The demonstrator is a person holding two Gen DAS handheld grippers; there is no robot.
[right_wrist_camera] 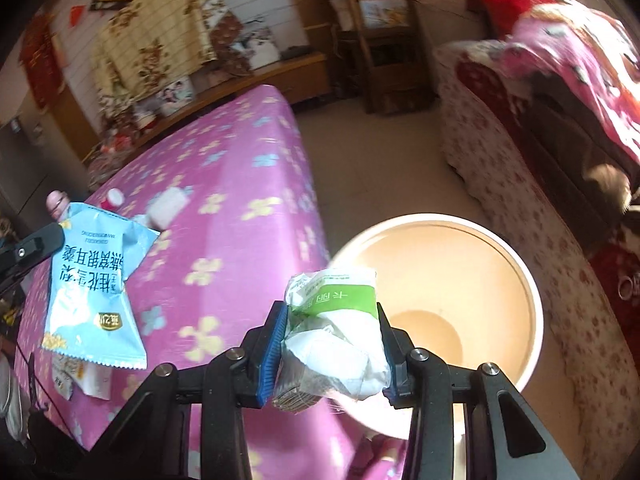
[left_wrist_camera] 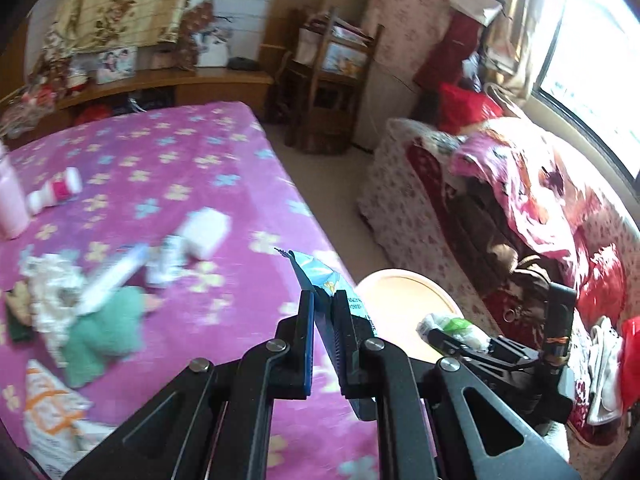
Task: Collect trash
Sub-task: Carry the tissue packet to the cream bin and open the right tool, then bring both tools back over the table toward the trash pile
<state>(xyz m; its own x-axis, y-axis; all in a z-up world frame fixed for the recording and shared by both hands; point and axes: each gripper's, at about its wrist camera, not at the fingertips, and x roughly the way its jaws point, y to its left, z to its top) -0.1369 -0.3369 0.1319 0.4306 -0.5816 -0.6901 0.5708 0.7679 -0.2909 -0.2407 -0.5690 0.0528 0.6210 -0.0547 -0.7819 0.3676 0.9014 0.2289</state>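
On the left, my left gripper (left_wrist_camera: pixel 323 312) is pressed together on a blue snack wrapper (right_wrist_camera: pixel 94 280), pinching it edge-on above the near edge of the bed (left_wrist_camera: pixel 168 152). From my right wrist camera the same wrapper hangs flat and printed side out over the purple flowered cover. Further left on that cover lie loose items, blurred: a crumpled white tissue (left_wrist_camera: pixel 52 292), a green cloth (left_wrist_camera: pixel 106 332), a small white box (left_wrist_camera: pixel 206 230), a red and white bottle (left_wrist_camera: pixel 56 192) and another printed packet (left_wrist_camera: pixel 52 412) near the lower corner.

Moving right, a round cream bin (right_wrist_camera: pixel 532 280) stands on the floor just beside the bed, between it and a floral sofa (right_wrist_camera: pixel 480 152).

My right gripper (right_wrist_camera: pixel 334 344) is clamped on a crumpled green and white wrapper (right_wrist_camera: pixel 336 332), both pads against its sides. It hangs over the bin's left rim. The bin's inside is bare where visible.
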